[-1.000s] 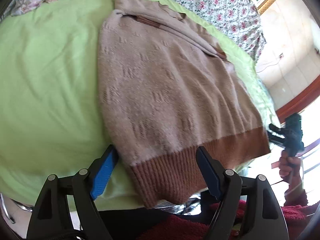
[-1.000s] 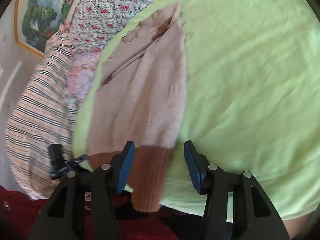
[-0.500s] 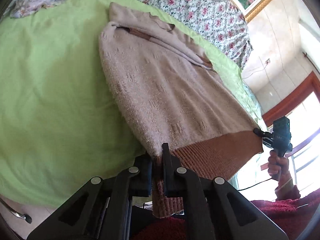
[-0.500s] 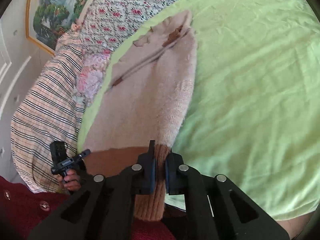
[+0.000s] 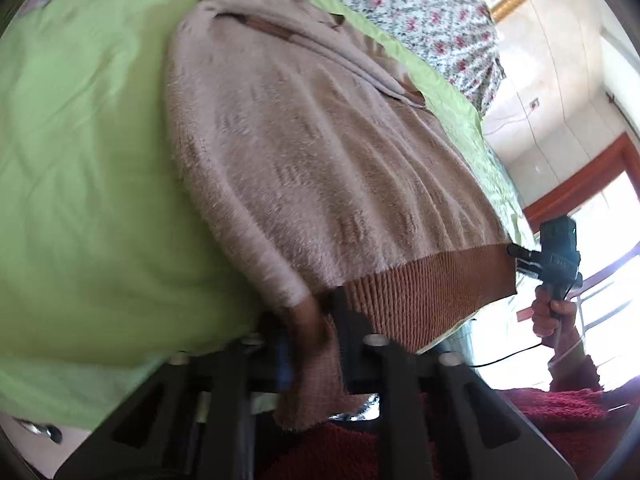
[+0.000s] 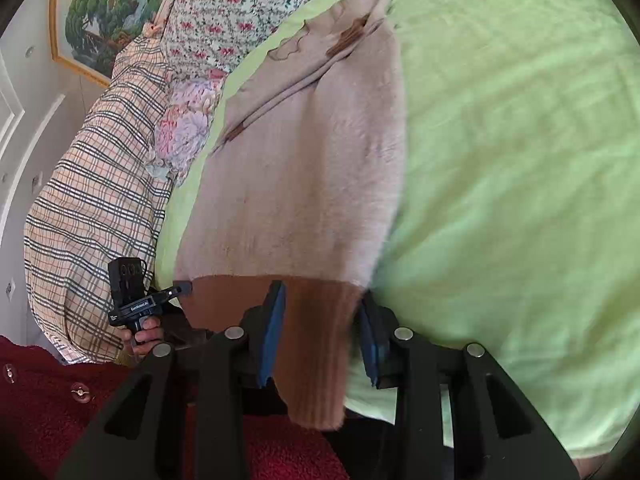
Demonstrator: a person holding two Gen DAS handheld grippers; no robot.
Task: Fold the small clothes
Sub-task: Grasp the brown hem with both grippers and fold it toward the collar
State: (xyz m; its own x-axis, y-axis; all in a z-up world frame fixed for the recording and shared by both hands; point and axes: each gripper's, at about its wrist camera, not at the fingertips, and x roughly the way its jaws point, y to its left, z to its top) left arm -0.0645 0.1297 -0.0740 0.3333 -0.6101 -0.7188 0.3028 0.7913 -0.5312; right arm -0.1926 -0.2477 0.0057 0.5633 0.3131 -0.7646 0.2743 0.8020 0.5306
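A beige knit sweater [image 5: 320, 152] with a brown ribbed hem [image 5: 420, 292] lies on a green sheet [image 5: 88, 168], its hem end raised toward me. My left gripper [image 5: 308, 320] is shut on the hem's left corner, and the pinched fabric hangs below the jaws. In the right wrist view the sweater [image 6: 304, 184] runs away from my right gripper [image 6: 320, 320]. Its jaws are opening, and the hem's right corner [image 6: 316, 340] hangs loose between the blue pads [image 6: 274, 332]. Each view shows the other gripper at the far hem corner: the right gripper [image 5: 556, 256] and the left gripper [image 6: 136, 300].
A floral cover [image 6: 224, 4] and a plaid blanket [image 6: 92, 208] lie past the sweater at the bed's head. A framed painting [image 6: 100, 12] hangs on the wall. A person's red sleeve [image 5: 560, 404] sits behind the grippers. The bed edge lies just under both grippers.
Both grippers closed on the hem corners and raised the hem off the sheet. Since then the right jaws have parted again, while the left jaws stay closed.
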